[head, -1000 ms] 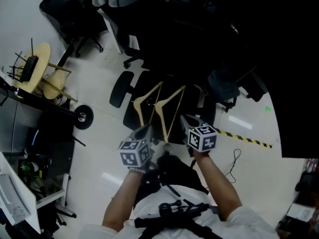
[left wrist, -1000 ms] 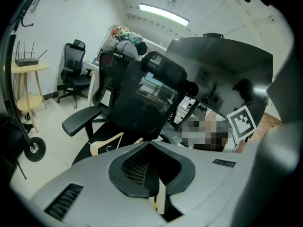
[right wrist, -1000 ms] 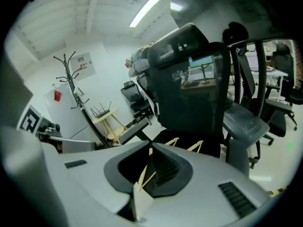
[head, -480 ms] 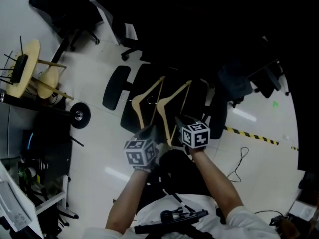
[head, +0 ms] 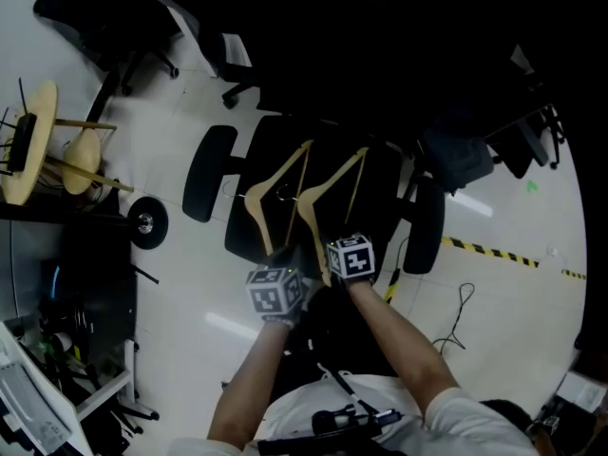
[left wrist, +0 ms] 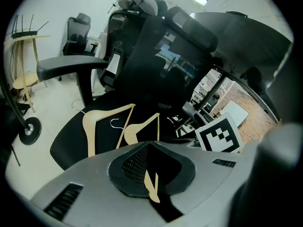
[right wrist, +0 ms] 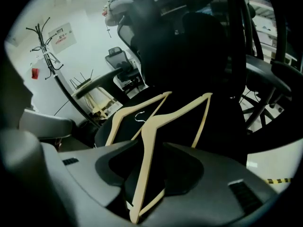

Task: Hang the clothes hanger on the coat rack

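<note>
Two pale wooden hangers lie side by side on a black office chair's seat [head: 380, 198]: the left hanger [head: 255, 212] and the right hanger [head: 309, 207]. My right gripper [head: 321, 255] is at the right hanger's near end. In the right gripper view that hanger [right wrist: 147, 141] runs down between the jaws of the right gripper [right wrist: 142, 183]. Those jaws are opening, with dark gaps on both sides of the wood. My left gripper [head: 290, 253] is beside it. A hanger's tip [left wrist: 151, 188] shows between the jaws of the left gripper [left wrist: 151, 174], with a dark gap to its right. A black coat rack [right wrist: 45, 46] stands by the far wall.
The chair's armrests [head: 204, 174] [head: 423, 226] flank the seat, and its tall backrest [left wrist: 156, 60] rises behind the hangers. A wooden stool-like frame [head: 28, 141] and a small wheel [head: 144, 223] are at the left. Other black chairs [head: 114, 17] crowd the back. Striped floor tape [head: 494, 252] lies at the right.
Both grippers have sunk toward the chair seat together with the hanger ends at their jaws. The seat now fills more of the view around the hangers.
</note>
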The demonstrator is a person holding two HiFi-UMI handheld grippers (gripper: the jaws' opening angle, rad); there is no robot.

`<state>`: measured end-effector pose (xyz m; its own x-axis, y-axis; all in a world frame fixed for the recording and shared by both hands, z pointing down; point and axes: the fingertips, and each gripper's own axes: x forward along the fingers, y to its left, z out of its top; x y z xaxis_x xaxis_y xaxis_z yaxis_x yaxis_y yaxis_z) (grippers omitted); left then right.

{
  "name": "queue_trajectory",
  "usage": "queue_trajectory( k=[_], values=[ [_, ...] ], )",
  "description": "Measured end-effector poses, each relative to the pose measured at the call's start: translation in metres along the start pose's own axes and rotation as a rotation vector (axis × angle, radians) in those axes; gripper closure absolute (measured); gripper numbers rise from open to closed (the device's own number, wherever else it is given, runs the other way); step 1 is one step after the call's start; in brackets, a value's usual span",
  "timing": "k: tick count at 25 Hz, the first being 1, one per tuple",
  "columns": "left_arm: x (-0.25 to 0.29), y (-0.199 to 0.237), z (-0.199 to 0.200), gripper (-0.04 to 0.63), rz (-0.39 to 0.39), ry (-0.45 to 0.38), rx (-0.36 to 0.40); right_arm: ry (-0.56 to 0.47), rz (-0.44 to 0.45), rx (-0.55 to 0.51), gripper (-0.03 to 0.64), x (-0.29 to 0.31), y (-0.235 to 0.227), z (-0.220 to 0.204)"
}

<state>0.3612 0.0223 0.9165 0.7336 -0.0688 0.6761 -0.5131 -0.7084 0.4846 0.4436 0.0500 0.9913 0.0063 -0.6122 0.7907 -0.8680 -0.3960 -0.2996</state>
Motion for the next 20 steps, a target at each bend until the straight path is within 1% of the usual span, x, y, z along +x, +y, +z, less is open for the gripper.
queue_trajectory(
  k=[4,6,10,16,17,18,20],
  values=[
    [0.016,0.012,-0.009,0.603,0.018,0.036,-0.003,0.048,-0.015,-0.011,0.419,0.028,0.002,-0.013],
    [0.024,0.017,-0.014,0.603,0.023,0.054,-0.006,0.067,-0.022,-0.03,0.397,0.041,0.004,-0.016],
    [0.034,0.022,-0.02,0.603,0.021,0.074,-0.014,0.107,-0.04,-0.057,0.397,0.06,0.004,-0.023],
    [0.037,0.029,-0.026,0.603,0.026,0.095,-0.027,0.176,-0.061,-0.07,0.397,0.084,0.003,-0.035],
    [0.037,0.029,-0.026,0.603,0.026,0.096,-0.029,0.18,-0.073,-0.077,0.404,0.085,0.001,-0.036],
    [0.037,0.031,-0.027,0.603,0.027,0.096,-0.031,0.183,-0.084,-0.085,0.436,0.086,-0.001,-0.037],
    [0.036,0.035,-0.029,0.603,0.032,0.098,-0.035,0.189,-0.095,-0.11,0.448,0.089,-0.002,-0.038]
  ],
)
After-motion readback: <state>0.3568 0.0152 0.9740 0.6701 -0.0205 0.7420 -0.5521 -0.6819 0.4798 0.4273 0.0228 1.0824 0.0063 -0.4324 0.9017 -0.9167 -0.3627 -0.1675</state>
